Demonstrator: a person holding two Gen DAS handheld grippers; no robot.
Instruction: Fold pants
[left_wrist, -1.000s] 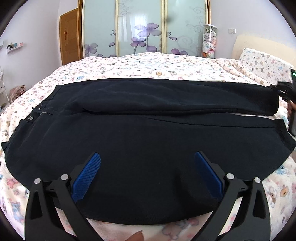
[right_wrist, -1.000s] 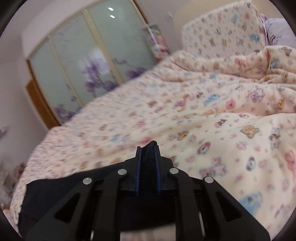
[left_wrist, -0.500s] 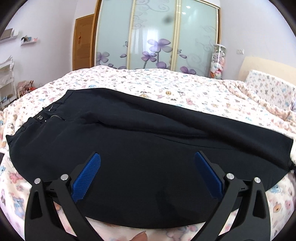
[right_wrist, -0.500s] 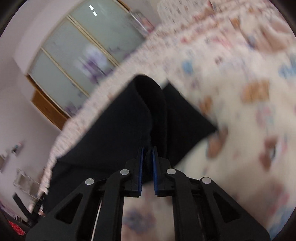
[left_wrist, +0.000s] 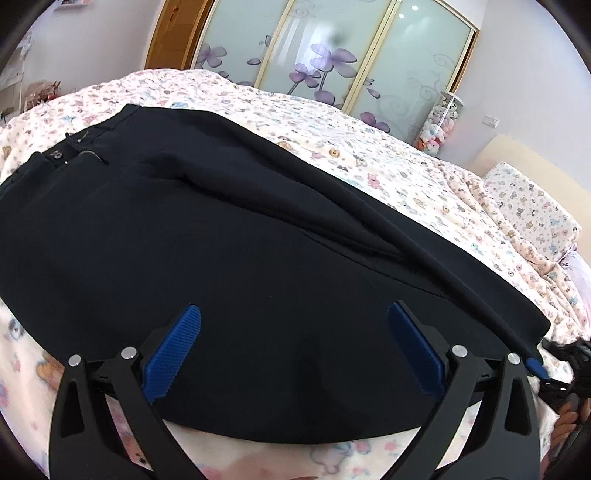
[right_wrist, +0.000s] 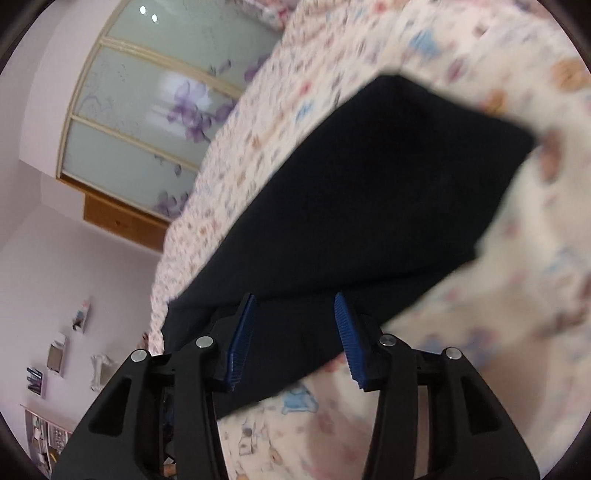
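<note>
Black pants (left_wrist: 229, 258) lay spread across a bed (left_wrist: 369, 155) covered in a bear-print sheet, before a wardrobe (left_wrist: 332, 48) with frosted, flower-patterned doors. The left gripper (left_wrist: 293, 345) stood wide above the cloth. The right gripper (right_wrist: 293, 334), its jaws just opening, hung over the leg ends (right_wrist: 369, 206), gripping nothing.

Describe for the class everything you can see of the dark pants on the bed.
The pants are black, of smooth matte cloth, lying flat across the floral bedspread. The waistband, with button and zip, is at the left. One leg lies folded over the other, making a long ridge. The cuff end rests on the bedspread, beyond the right tool, whose pads stand apart.
</note>
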